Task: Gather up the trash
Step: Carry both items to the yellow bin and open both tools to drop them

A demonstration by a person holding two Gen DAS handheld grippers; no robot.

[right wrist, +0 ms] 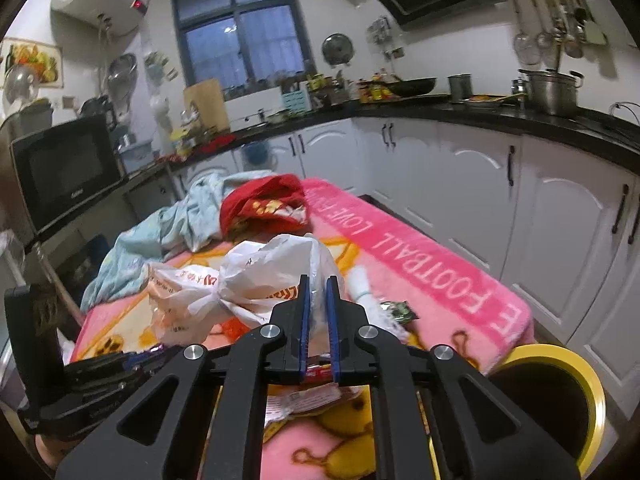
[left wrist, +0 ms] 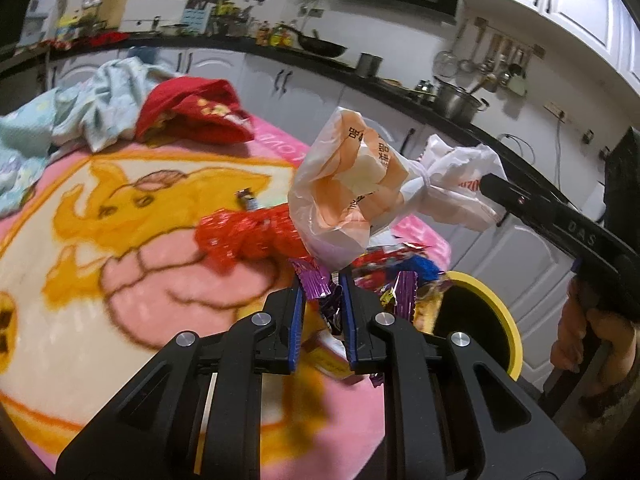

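Observation:
My left gripper (left wrist: 322, 282) is shut on a crumpled purple foil wrapper (left wrist: 316, 282), held above the pink blanket (left wrist: 120, 280). An orange-and-white plastic bag (left wrist: 352, 184) hangs in the air just past it. Its white knotted end (right wrist: 272, 276) is pinched in my right gripper (right wrist: 317, 282), which is shut on it. From the left wrist view one finger of the right gripper (left wrist: 496, 184) shows, biting the bag's white part. A red crinkly wrapper (left wrist: 244, 236) and a heap of coloured wrappers (left wrist: 392, 276) lie on the blanket. The yellow-rimmed bin (right wrist: 588, 396) stands below the table's corner.
A red cloth (right wrist: 260, 204) and a light blue cloth (right wrist: 160, 236) are bunched at the far end of the blanket. A green wrapper (right wrist: 396, 311) and a white bottle (right wrist: 360, 284) lie near the bag. White cabinets (right wrist: 480, 184) run along the right. A hand (left wrist: 580, 320) holds the right gripper.

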